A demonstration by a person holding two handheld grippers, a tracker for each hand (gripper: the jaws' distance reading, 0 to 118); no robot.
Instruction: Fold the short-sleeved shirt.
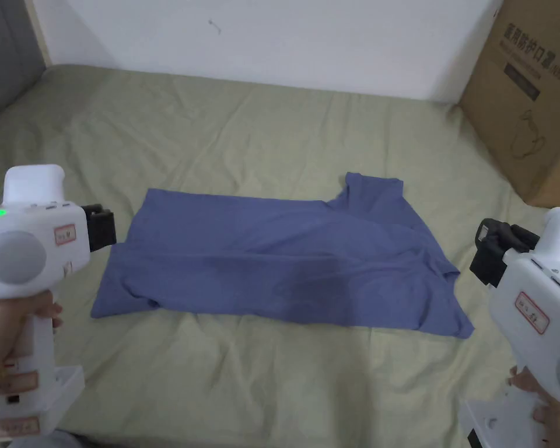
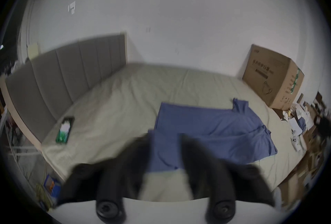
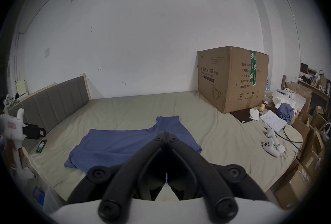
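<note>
**Blue shirt half-folded on the bed, both grippers held clear**

The left gripper [image 2: 164, 140] is blurred in its own view; its jaws stand apart with nothing between them, the shirt [image 1: 284, 262] showing through the gap. In the head view its jaw tips are partly hidden behind its white body, just beside the shirt's left edge. The right gripper [image 3: 166, 135] has its jaws closed tip to tip on nothing; in the head view it is cut off by the frame's right edge, apart from the shirt.

The shirt lies flat in the middle of the green sheet [image 1: 214, 128], folded lengthwise, one sleeve sticking out at the far right. Whether the other sleeve is tucked under cannot be told.

A cardboard box [image 3: 232, 81] stands on the bed's far right corner against the wall, sealed with green-and-white tape; it bears printed writing and a mask drawing. Its contents are hidden. A phone [image 3: 41, 146] lies by the grey headboard [image 3: 53, 108]. Two white controllers [image 3: 270, 142] lie near the bed's right edge.
</note>
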